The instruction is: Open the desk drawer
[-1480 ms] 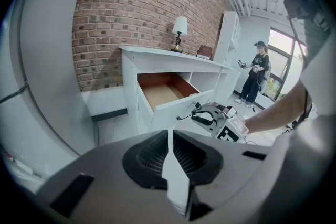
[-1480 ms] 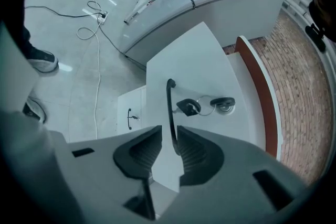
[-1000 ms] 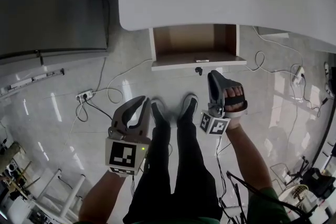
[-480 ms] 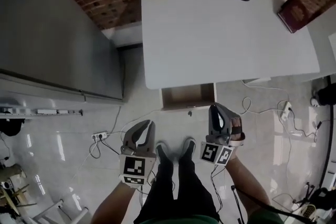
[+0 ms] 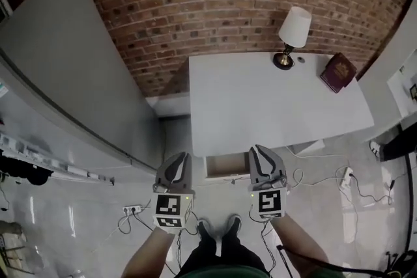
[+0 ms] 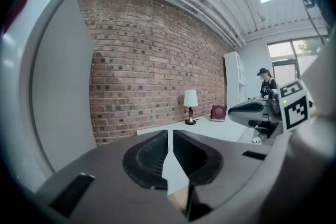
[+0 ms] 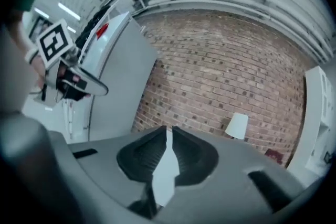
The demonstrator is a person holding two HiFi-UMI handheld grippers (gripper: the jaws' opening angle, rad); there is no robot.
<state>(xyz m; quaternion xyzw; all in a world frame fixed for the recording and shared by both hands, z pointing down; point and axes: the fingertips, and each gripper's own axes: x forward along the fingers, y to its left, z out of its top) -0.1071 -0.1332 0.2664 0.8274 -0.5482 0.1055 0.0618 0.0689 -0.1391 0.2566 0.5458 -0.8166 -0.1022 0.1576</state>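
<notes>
Jaws on both sides are clenched to a thin slit with nothing between them.

Head view: the left gripper [image 5: 177, 163] and right gripper [image 5: 263, 163] are raised side by side at the near edge of the tabletop [image 5: 260, 101]. The drawer [image 5: 227, 166] sits between them, standing out toward me from under that edge with its wooden inside showing, so I judge it already open. Its front runs left to right and it slides near and far. The right gripper looks a little closer to it. Any further pull would come straight toward me from a grip on the front, which lies below and between the jaws. A lamp [image 5: 292, 32] and a dark red book [image 5: 338, 72] stand at the far right of the tabletop, against the brick wall [image 5: 215, 3].

Left gripper view: the left gripper [image 6: 169, 136] points level across the tabletop [image 6: 210, 129] at the lamp [image 6: 190, 105] and book [image 6: 218, 113]. The right gripper [image 6: 252, 108] is just to its right. I can't clearly pick out the drawer.

Right gripper view: the right gripper [image 7: 169, 139] faces the brick wall [image 7: 220, 76] and lamp [image 7: 237, 126], with the left gripper [image 7: 79, 81] off to its left. No drawer shows.
</notes>
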